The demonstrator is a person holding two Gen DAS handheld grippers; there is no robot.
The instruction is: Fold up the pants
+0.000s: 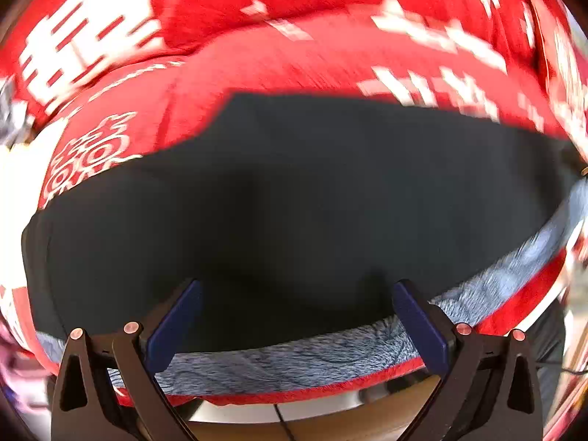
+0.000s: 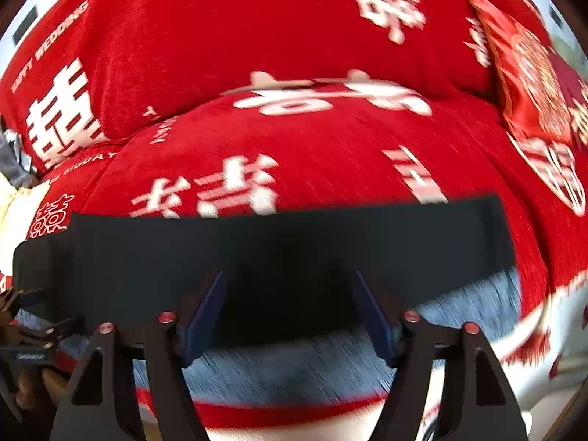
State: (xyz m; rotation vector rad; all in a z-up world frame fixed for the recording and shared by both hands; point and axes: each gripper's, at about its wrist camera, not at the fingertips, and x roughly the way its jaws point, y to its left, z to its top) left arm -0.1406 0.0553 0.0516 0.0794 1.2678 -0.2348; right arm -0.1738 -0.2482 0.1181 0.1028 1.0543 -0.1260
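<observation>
Dark, near-black pants (image 1: 294, 198) lie flat on a red sofa seat, with a grey fleecy lining strip (image 1: 294, 360) showing along the near edge. My left gripper (image 1: 296, 294) is open and empty, its blue-padded fingers over the near edge of the pants. In the right wrist view the pants (image 2: 275, 250) lie as a dark band across the seat. My right gripper (image 2: 290, 283) is open and empty, its fingers over the near part of the pants. The left gripper (image 2: 25, 330) shows at the far left of that view, by the pants' left end.
The sofa cover (image 2: 294, 136) is red with white characters, with a back cushion (image 2: 257, 29) behind. A red patterned pillow (image 2: 533, 92) sits at the right. The sofa's front edge (image 2: 286, 408) runs just below the grippers, with floor beneath.
</observation>
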